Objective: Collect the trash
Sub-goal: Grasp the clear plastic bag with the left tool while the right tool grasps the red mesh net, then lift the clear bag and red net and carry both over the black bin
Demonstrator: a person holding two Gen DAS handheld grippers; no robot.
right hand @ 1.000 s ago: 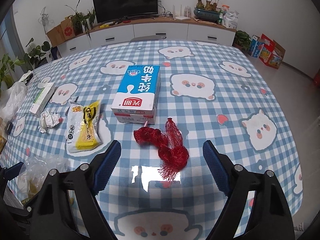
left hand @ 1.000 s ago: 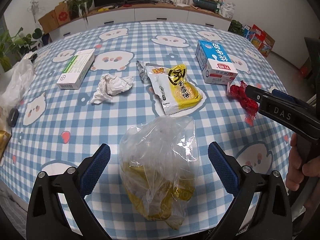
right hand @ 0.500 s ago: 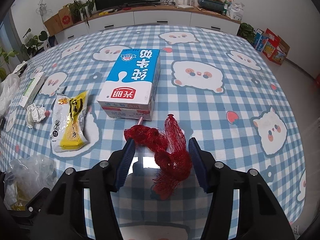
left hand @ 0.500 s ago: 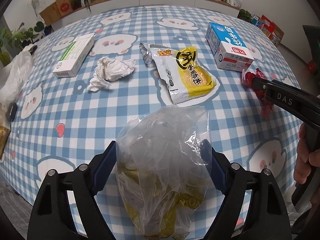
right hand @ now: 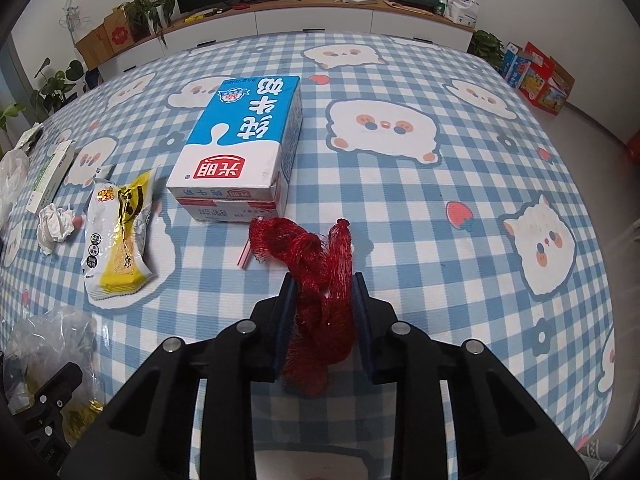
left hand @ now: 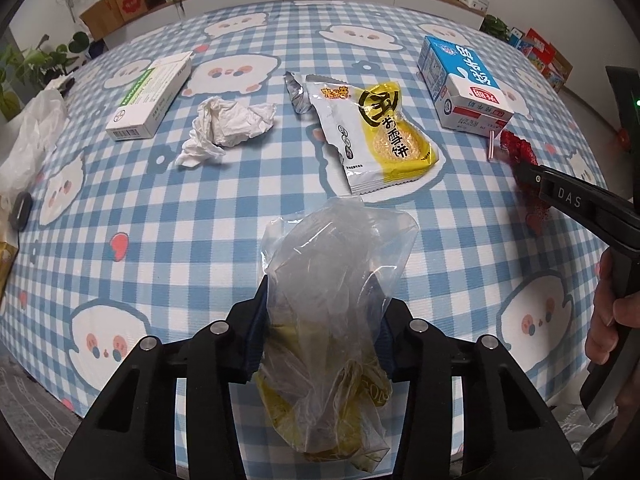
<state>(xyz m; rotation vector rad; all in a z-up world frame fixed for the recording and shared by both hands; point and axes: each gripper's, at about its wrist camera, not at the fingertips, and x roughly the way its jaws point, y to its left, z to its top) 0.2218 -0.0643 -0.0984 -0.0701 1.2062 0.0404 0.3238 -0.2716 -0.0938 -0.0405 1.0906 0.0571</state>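
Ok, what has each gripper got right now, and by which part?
Left gripper is closing around the middle of the clear plastic bag. Right gripper is closing on the bunched near end of the red mesh net.

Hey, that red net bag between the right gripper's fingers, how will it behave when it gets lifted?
Likely floppy: the red net bag lies crumpled and twisted, so loose ends should dangle. Probably very light, being empty open mesh. The right gripper, closing on it, may squash it thin.
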